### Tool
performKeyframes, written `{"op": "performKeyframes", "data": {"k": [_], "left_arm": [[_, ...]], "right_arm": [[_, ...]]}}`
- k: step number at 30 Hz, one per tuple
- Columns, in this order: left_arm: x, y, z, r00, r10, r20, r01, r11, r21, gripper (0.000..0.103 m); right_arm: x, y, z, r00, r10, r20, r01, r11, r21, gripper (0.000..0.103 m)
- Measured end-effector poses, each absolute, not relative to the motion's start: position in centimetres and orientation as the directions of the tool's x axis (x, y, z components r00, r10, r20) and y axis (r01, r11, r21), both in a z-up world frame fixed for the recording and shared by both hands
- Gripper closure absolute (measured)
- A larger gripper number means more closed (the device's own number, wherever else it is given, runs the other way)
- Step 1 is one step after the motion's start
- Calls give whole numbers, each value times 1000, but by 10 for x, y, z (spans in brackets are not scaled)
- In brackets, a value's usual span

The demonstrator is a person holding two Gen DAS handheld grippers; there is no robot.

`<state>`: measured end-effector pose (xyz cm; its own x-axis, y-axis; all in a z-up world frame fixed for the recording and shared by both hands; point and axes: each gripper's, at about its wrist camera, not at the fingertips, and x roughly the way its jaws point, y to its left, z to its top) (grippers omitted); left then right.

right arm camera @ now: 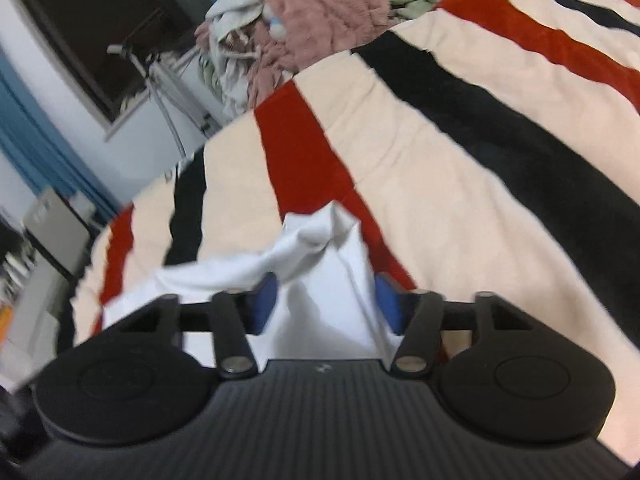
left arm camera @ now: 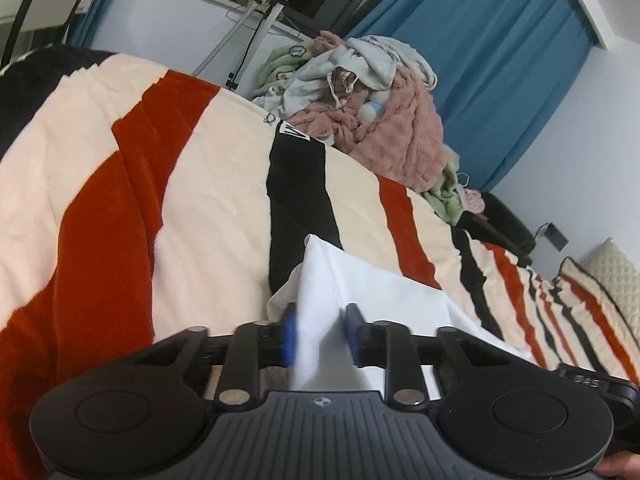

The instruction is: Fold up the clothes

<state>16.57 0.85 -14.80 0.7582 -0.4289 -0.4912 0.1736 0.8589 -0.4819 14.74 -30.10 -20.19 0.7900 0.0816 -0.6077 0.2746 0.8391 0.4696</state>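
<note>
A white garment (left arm camera: pixel 360 292) lies on the striped bed blanket (left arm camera: pixel 208 200). My left gripper (left arm camera: pixel 322 336) has its blue pads (left arm camera: pixel 291 336) closed against a raised fold of the white cloth, which stands up between them. In the right wrist view my right gripper (right arm camera: pixel 326 304) has blue pads (right arm camera: pixel 386 304) set wider, with a bunched part of the same white garment (right arm camera: pixel 320 264) between them and lifted off the blanket (right arm camera: pixel 460 168). The cloth hangs loosely to the left. The rest of the garment is hidden under the gripper bodies.
A heap of unfolded laundry (left arm camera: pixel 372 100), pink, grey and green, sits at the far side of the bed and shows in the right wrist view (right arm camera: pixel 312 12). Behind are blue curtains (left arm camera: pixel 500 60), a white stand (left arm camera: pixel 264 20) and a dark window. Pillows (left arm camera: pixel 608 276) lie at right.
</note>
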Motion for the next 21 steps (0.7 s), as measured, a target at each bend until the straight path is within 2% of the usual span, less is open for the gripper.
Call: {"op": "performKeyframes", "data": {"k": [1, 2, 3, 6, 10, 16, 19, 20, 21], "left_arm": [[165, 7, -147, 763, -422, -491, 174, 864, -472, 97], [161, 7, -143, 773, -417, -477, 177, 865, -470, 98], [158, 8, -139, 784, -413, -463, 179, 865, -468, 98], [148, 10, -123, 817, -408, -409, 190, 858, -477, 99], [154, 7, -125, 815, -389, -430, 184, 877, -444, 99], [163, 3, -128, 810, -358, -464, 175, 903, -392, 96], [163, 3, -127, 813, -343, -470, 174, 914, -367, 88], [159, 3, -122, 821, -343, -456, 184, 916, -357, 76], [154, 3, -118, 828, -344, -443, 195, 917, -347, 68]], "right_arm": [[149, -296, -202, 794, 68, -604, 270, 851, 451, 81], [149, -294, -200, 801, 48, -596, 271, 860, 433, 91], [148, -291, -198, 809, 29, -588, 272, 868, 416, 93], [141, -286, -186, 852, -21, -523, 257, 887, 383, 95], [146, -289, -178, 889, -85, -450, 259, 904, 340, 95], [172, -293, -209, 827, -88, -556, 318, 888, 333, 94], [165, -286, -201, 835, -120, -538, 330, 890, 314, 92], [163, -283, -197, 844, -118, -523, 318, 896, 311, 89], [160, -280, -194, 856, -107, -506, 296, 904, 309, 85]]}}
